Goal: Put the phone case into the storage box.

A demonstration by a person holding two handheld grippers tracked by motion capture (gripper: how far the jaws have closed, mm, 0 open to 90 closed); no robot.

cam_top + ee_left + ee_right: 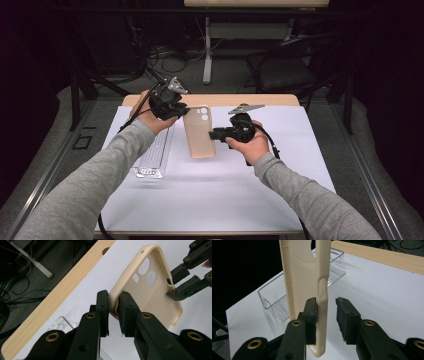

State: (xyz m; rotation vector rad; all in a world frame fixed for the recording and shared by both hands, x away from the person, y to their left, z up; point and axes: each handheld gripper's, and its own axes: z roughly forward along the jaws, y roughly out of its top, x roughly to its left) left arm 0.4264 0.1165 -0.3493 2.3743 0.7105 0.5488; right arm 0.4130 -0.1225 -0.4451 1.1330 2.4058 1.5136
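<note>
Where dark room surrounds it, white-topped table (pixel 210 195) sits centre, wood edge at 12 o'clock. Clear tray (pixel 154 152) at 9. Beige phone case (pixel 200 132) held above centre: left gripper (pixel 176 111) clamped on rim; right gripper (pixel 214 134) jaws parted around edge.

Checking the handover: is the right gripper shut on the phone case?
Open: right gripper has one pad touching the phone case, the other stands clear.
</note>
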